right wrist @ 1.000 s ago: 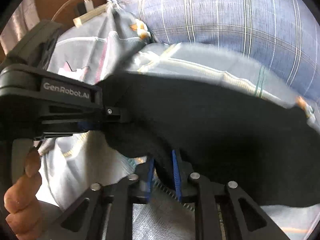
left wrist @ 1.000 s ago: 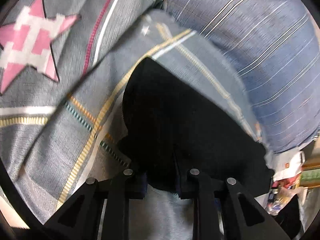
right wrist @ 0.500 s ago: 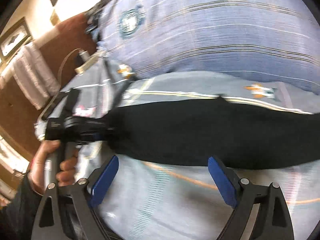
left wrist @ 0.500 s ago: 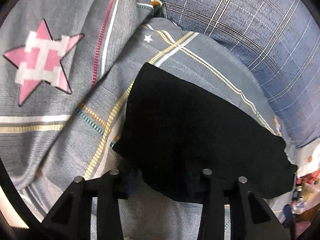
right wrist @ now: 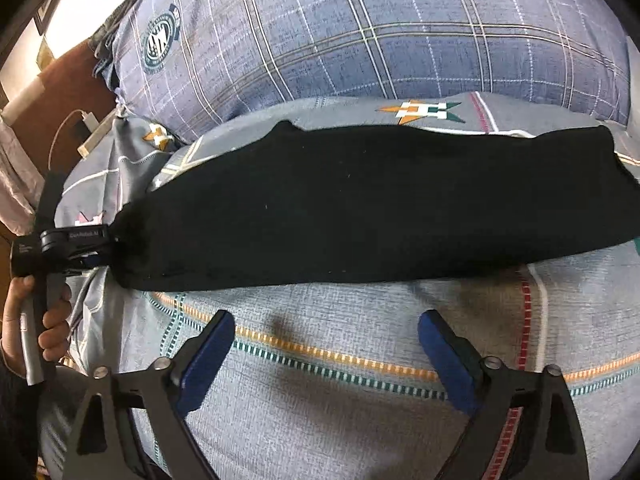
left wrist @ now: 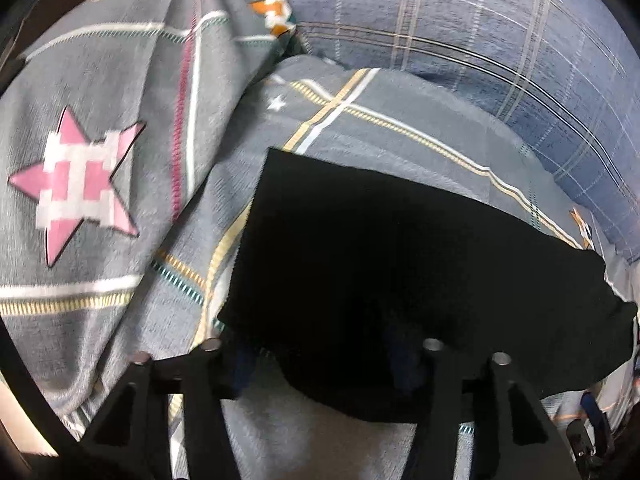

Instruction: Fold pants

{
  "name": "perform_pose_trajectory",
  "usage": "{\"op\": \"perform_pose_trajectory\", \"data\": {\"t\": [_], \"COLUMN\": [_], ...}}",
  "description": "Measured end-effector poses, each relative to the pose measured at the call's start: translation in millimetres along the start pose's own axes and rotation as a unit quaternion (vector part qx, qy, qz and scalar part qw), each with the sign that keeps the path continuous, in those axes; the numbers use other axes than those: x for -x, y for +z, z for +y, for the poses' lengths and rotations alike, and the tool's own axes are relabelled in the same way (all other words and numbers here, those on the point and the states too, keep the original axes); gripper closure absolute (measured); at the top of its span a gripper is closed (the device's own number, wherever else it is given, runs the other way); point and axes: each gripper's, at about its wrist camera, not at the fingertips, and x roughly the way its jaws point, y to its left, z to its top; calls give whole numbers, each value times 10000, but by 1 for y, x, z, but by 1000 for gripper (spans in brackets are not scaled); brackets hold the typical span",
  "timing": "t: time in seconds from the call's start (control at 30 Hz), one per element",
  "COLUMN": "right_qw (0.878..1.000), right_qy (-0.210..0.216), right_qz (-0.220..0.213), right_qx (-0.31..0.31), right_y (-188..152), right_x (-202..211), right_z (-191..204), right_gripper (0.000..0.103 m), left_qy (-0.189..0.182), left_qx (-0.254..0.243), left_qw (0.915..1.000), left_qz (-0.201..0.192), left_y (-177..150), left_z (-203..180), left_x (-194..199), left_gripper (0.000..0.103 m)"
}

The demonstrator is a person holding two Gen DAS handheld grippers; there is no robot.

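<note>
The pants (right wrist: 380, 208) lie on the bed (right wrist: 340, 392) as 1 long, narrow black strip running left to right, already doubled lengthwise as far as can be judged; no separate legs show, and the edges look fairly even, with a small bump along the far edge towards the left; behind them, at the far side, sits a blue plaid pillow (right wrist: 360, 28).

The right gripper (right wrist: 326, 354) hangs near the camera over bare bedding, its blue-padded fingers (right wrist: 206, 354) spread wide and holding nothing, just short of the near edge of the strip; the left gripper (right wrist: 90, 246) is at the strip's left end, and in its own view (left wrist: 324, 354) the fingers stand apart with the black cloth draped between and over them; whether they pinch it I cannot tell, since the tips are lost against the dark fabric.

So the lengthwise fold seems done and laid down; what is left, in my judgement, is the crosswise folding, bringing 1 end over the other 1 or 2 times, then smoothing the stack; that shortening has not begun.
</note>
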Motion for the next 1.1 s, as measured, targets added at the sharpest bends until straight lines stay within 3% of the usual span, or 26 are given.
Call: {"op": "perform_pose_trajectory", "data": {"t": [0.03, 0.1, 0.2, 0.27, 0.33, 0.37, 0.53, 0.63, 0.73, 0.77, 0.8, 0.83, 0.9, 1.03, 1.1], "right_qw": [10000, 9997, 9992, 9999, 9994, 9988, 9946, 9884, 9812, 9778, 9759, 9724, 9628, 9474, 9458], "right_qy": [-19, -134, -234, 46, 245, 330, 378, 546, 393, 340, 302, 159, 105, 379, 393], "right_qz": [-59, -86, 55, 68, -57, -96, -483, -866, -1205, -1201, -1114, -861, -716, -603, -462], "right_qx": [24, 174, 320, 66, -217, -337, -834, -1120, -1453, -1681, -1850, -2164, -2604, -3121, -3190], "right_y": [-2, -5, -5, -1, 6, 11, 71, 103, 114, 110, 106, 103, 98, 85, 79], "right_x": [0, -1, 1, 14, 33, 41, 77, 86, 83, 78, 73, 68, 68, 74, 72], "right_z": [1, 6, 11, 3, -9, -17, -76, -117, -161, -181, -194, -213, -242, -277, -284], "right_gripper": [3, 2, 2, 2, 2, 2, 2, 2, 2, 2, 2, 3, 3, 7, 14], "left_qy": [10, 62, -76, -151, -150, -93, 383, 581, 938, 1036, 1103, 1123, 978, 99, -327], "left_qx": [-96, -309, -161, 10, 104, 95, -16, -35, -145, -265, -364, -511, -788, -1612, -2335], "left_qw": [9999, 9993, 9986, 9979, 9994, 9999, 9992, 9968, 9874, 9816, 9767, 9717, 9677, 9679, 9542], "left_qz": [-66, -201, -496, -626, -285, -22, -137, -551, -1266, -1581, -1805, -2016, -2186, -1927, -1840], "left_y": [1, -2, -2, -2, -3, -3, -1, 1, -4, -9, -18, -27, -38, -59, -74], "left_z": [-5, -12, -5, 4, 9, 9, 6, 6, -3, -11, -21, -35, -64, -160, -223], "left_x": [0, 6, 24, 32, 20, 9, 17, 30, 57, 69, 77, 85, 92, 84, 81], "left_gripper": [70, 79, 84, 86, 86, 85, 59, 52, 50, 46, 36, 30, 30, 30, 30]}}
